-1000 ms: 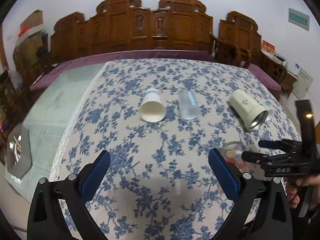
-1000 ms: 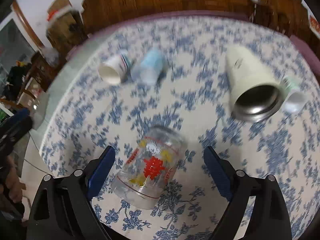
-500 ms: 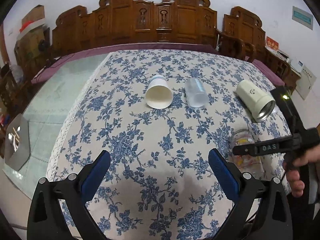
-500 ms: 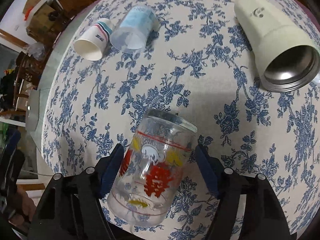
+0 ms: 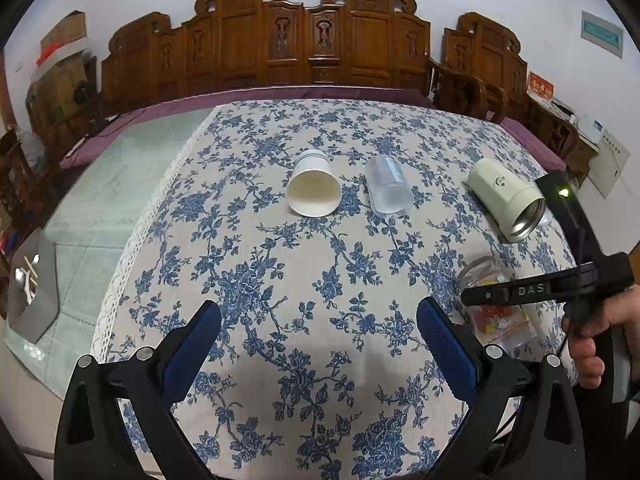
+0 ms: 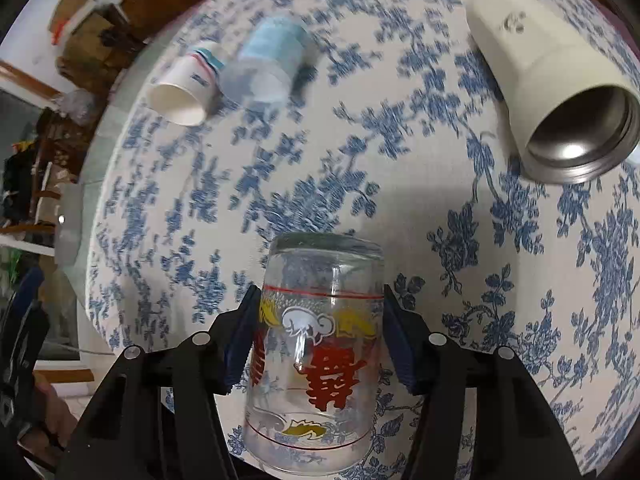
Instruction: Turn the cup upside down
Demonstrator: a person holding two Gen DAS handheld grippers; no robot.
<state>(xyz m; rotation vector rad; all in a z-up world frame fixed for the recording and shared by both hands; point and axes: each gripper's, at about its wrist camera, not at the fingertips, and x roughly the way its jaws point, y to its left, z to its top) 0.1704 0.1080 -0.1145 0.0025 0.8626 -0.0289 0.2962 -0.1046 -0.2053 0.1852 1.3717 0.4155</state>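
right wrist view puts the printed glass cup [image 6: 316, 344] squarely between the blue pads of your right tool [image 6: 316, 332], both pads pressed against its sides near the middle of the glass, so you have it clamped. i judge the grasp done and the flip itself not finished: one end of the cup points away from the tool toward the far side of the table [image 6: 460, 184], and the cup looks level with the tool's fingers rather than standing on either end. what remains is to turn it so the mouth faces down and set it on the flowered cloth just ahead of the tool. i cannot tell which end is the mouth, because the clear glass and its reflections blur the rim and base together, and the near end is cut off at the bottom edge. whether the cup is lifted clear of the cloth or resting on it is also unclear. your left tool [image 5: 318, 344] is wide open and empty, held low over the near part of the table, with nothing between its pads. from that side the right tool's black arm crosses in front of the cup [image 5: 498, 312], hiding most of it. beyond the right tool lie a paper cup [image 6: 182, 92], a clear plastic cup [image 6: 264, 68] and a cream steel tumbler [image 6: 552, 92], all on their sides, blurred by motion.
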